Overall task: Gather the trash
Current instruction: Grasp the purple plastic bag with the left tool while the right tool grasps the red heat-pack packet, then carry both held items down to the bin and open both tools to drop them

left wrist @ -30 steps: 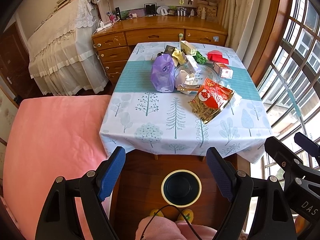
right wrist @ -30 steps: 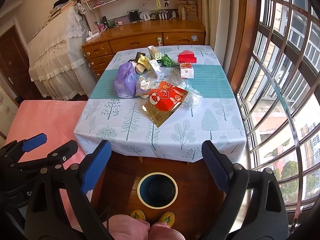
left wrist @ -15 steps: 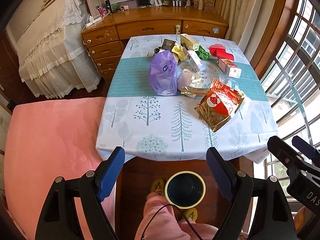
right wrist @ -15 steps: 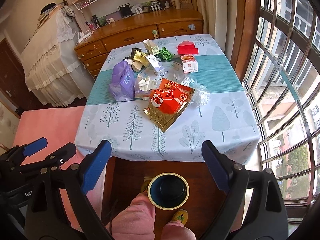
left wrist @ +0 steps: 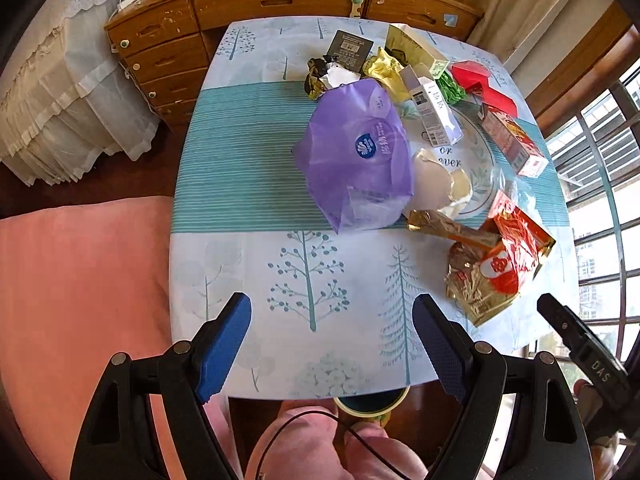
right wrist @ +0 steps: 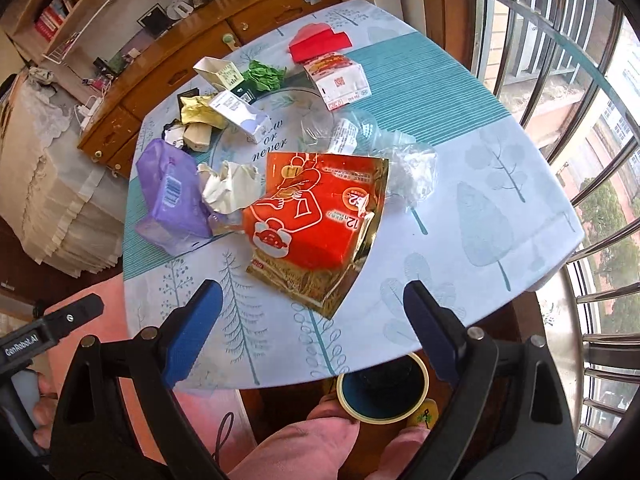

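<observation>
Trash lies on a table with a tree-print cloth (left wrist: 248,184). A purple plastic bag (left wrist: 360,160) sits mid-table, also in the right wrist view (right wrist: 172,196). A red and gold snack packet (right wrist: 316,224) lies near the front; it shows at the right in the left wrist view (left wrist: 500,268). Crumpled white paper (right wrist: 232,184), a clear wrapper (right wrist: 404,172), small cartons and a red box (right wrist: 320,40) lie behind. My left gripper (left wrist: 332,344) is open and empty over the table's front edge. My right gripper (right wrist: 312,328) is open and empty just in front of the snack packet.
A round bin with a yellow rim (right wrist: 382,390) stands on the floor under the table's front edge, by the person's legs. A pink bed (left wrist: 80,300) is at the left, a wooden dresser (left wrist: 248,4) behind the table, and a barred window (right wrist: 580,120) at the right.
Both grippers have moved forward and down toward the table. The trash looms larger, and the bin has slid under the table edge in view. Both stay open.
</observation>
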`<state>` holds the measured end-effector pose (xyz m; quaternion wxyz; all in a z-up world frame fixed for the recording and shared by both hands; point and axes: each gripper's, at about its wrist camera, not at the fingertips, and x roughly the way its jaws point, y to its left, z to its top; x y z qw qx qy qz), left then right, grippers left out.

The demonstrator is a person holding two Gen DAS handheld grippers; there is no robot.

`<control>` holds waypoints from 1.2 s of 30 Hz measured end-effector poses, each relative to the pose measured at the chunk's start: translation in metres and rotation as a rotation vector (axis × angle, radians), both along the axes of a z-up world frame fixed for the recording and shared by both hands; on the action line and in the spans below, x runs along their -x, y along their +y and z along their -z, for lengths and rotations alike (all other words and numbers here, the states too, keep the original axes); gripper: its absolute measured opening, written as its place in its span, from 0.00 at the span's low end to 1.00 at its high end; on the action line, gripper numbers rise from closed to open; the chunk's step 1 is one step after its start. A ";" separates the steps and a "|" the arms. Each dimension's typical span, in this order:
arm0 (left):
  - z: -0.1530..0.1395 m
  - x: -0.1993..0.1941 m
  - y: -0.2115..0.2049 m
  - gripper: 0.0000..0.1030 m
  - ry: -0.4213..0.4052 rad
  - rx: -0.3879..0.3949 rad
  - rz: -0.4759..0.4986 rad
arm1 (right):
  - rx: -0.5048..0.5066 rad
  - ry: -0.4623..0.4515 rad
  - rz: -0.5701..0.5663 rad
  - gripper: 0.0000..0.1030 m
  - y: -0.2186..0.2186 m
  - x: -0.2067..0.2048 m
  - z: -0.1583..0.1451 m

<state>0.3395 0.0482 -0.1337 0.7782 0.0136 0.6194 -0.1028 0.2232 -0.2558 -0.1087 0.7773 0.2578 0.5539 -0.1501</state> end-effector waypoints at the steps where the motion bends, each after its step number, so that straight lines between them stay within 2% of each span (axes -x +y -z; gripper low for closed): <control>1: 0.003 -0.012 0.000 0.83 0.006 0.010 0.006 | 0.000 0.007 0.004 0.88 -0.003 -0.005 0.011; 4: 0.013 -0.043 -0.002 0.83 0.031 0.028 0.015 | -0.033 0.031 0.044 0.88 -0.013 -0.020 0.047; 7: 0.022 -0.074 -0.008 0.83 0.074 0.079 0.024 | -0.072 0.031 0.088 0.89 -0.021 -0.029 0.070; 9: 0.028 -0.092 -0.016 0.83 0.093 0.109 0.035 | -0.066 0.028 0.104 0.89 -0.022 -0.036 0.079; 14: 0.057 -0.121 -0.039 0.83 0.173 0.122 0.041 | -0.042 0.030 0.112 0.92 -0.016 -0.053 0.090; 16: 0.071 -0.128 -0.044 0.83 0.202 0.116 0.026 | -0.048 0.031 0.115 0.92 -0.014 -0.058 0.091; 20: 0.100 -0.137 -0.052 0.83 0.220 0.034 0.020 | -0.046 0.037 0.107 0.92 -0.009 -0.064 0.097; 23: 0.122 -0.143 -0.048 0.82 0.264 0.029 -0.018 | -0.041 0.052 0.093 0.92 -0.005 -0.069 0.104; 24: 0.128 -0.144 -0.046 0.80 0.279 0.039 -0.033 | -0.036 0.053 0.089 0.92 -0.003 -0.071 0.106; 26: 0.134 -0.146 -0.043 0.62 0.296 0.057 -0.046 | -0.032 0.060 0.086 0.89 -0.001 -0.073 0.109; 27: 0.135 -0.146 -0.043 0.57 0.295 0.063 -0.045 | -0.029 0.061 0.088 0.87 0.000 -0.074 0.110; 28: 0.136 -0.146 -0.044 0.45 0.292 0.066 -0.041 | -0.023 0.062 0.089 0.82 0.001 -0.075 0.111; 29: 0.136 -0.144 -0.045 0.29 0.287 0.066 -0.033 | -0.017 0.066 0.088 0.75 0.001 -0.074 0.111; 31: 0.135 -0.140 -0.050 0.13 0.279 0.057 0.000 | -0.010 0.070 0.085 0.66 0.003 -0.076 0.111; 34: 0.135 -0.126 -0.061 0.06 0.241 -0.001 0.059 | 0.007 0.066 0.073 0.57 0.004 -0.072 0.108; 36: 0.137 -0.117 -0.065 0.05 0.234 0.006 0.073 | 0.019 0.063 0.060 0.52 0.004 -0.069 0.104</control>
